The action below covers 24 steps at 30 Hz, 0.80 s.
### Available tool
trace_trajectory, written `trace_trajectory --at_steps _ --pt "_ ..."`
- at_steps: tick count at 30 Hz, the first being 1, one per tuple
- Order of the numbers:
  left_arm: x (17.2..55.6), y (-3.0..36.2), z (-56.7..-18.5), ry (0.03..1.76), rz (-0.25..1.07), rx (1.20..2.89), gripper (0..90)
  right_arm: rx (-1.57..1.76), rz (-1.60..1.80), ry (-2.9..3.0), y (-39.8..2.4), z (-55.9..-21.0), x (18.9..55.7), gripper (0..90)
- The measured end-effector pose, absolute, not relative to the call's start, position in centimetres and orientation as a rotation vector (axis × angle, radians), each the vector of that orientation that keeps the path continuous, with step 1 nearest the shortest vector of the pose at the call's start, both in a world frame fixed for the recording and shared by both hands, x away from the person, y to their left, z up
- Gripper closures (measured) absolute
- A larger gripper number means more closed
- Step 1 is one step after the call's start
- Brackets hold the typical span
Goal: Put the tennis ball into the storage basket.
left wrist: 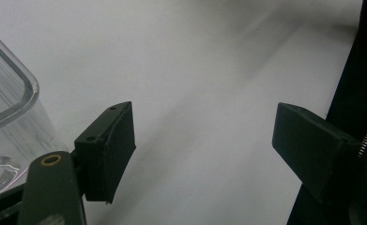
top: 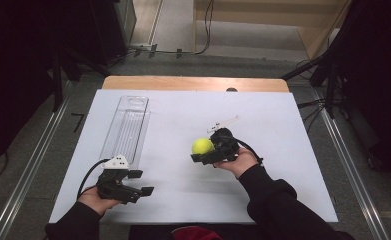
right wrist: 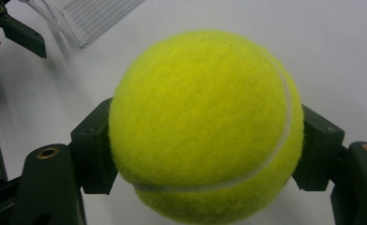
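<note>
At the left of the high view you see the clear plastic tray, long and narrow. It lies flat on the white table cover, and it runs from the far side of the table toward you. Its near end is just beside your left gripper. In the left gripper view the rounded corner of the tray stands at the left edge, close to the left jaw but not touching it.

Your left hand rests at the near left part of the table. The jaws of the left gripper stand wide apart, and between them there is only the white cover. This gripper holds nothing.

Further to the right, near the middle of the table, you find the tennis ball. It is yellow-green, and your right gripper holds it. Whether it hangs above the cover or touches it, the high view does not tell. In the right gripper view the ball sits between the two black jaws, and both pads press on its sides, so the grip is closed firmly on it. A white seam line curves over the right and lower part of the ball.

Your right hand carries this gripper from the right side, and the dark sleeve comes in from the bottom edge. The ball is well apart from the tray.
</note>
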<state>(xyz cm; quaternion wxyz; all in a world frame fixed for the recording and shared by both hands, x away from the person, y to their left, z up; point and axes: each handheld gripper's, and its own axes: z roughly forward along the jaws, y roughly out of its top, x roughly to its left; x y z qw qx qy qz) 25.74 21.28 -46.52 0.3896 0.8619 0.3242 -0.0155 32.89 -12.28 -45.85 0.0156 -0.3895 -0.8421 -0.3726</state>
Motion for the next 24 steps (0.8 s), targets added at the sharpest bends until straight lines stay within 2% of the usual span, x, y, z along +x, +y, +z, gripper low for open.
trace_trajectory --at_steps 24 --pt "25.7 21.3 -46.5 0.824 -0.038 2.192 22.2 -1.172 -1.197 -2.621 -10.2 -44.6 33.9 22.9"
